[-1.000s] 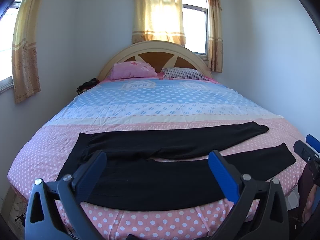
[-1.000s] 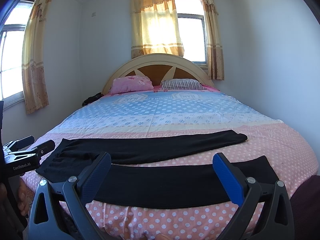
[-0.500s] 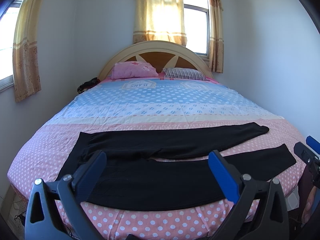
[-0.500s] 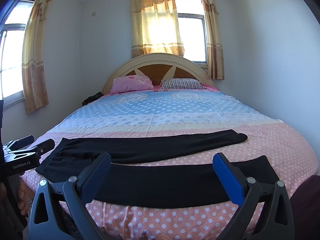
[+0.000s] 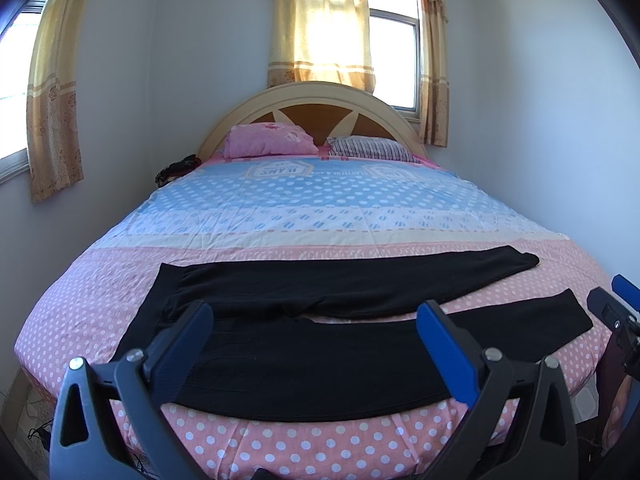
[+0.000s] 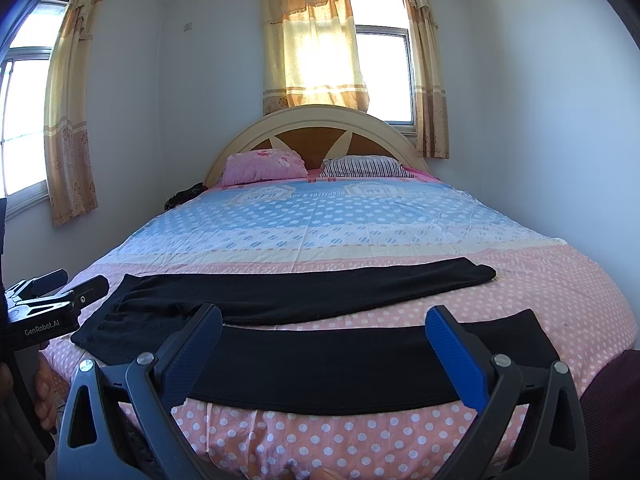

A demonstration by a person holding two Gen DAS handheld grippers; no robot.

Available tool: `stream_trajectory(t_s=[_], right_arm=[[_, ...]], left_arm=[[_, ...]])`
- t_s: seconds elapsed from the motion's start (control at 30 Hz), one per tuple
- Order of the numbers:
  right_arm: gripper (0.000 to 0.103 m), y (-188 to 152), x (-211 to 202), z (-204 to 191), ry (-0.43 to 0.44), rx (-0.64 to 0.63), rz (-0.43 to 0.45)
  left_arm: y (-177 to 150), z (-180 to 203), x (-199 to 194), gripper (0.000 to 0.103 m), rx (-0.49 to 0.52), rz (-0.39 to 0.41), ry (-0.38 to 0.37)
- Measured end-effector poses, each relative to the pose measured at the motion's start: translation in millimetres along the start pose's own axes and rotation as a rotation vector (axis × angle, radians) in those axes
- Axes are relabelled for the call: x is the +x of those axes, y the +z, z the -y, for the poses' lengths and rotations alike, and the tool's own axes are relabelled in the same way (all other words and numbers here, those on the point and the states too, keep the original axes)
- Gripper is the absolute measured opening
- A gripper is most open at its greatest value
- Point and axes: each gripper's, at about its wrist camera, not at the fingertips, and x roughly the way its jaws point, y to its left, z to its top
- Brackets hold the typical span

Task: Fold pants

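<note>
Black pants [image 5: 320,344] lie flat across the foot of the bed [image 5: 320,208], waist toward nine o'clock and the two legs spread apart and running toward three o'clock, one leg nearer the foot edge, the other farther up on the pink dotted part of the sheet. The left gripper [image 5: 316,340] hangs above the near edge of the bed at six o'clock in its own view, jaws spread wide and holding nothing, its blue pads [image 5: 446,350] framing the nearer leg without touching it. The right gripper [image 6: 324,344] sits likewise at six o'clock in its view, released and wide, over the nearer leg, apart from the cloth. Each tool shows at the rim of the other's view: the left one at nine o'clock, the right one at three o'clock. At twelve o'clock a pink pillow [image 5: 268,145] and a striped pillow [image 5: 370,148] rest against the arched headboard [image 5: 312,94], with curtains [image 5: 320,28] over the window behind.
</note>
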Motion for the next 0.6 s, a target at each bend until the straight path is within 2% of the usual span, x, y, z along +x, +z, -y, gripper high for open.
stream_trajectory(t_s=[0.6], right_arm=[[0.102,-2.0,1.4,0.2,0.0,-0.001,-0.006]], left_arm=[[-1.3,-1.7,0.0,0.103,-0.004,-0.002,-0.003]])
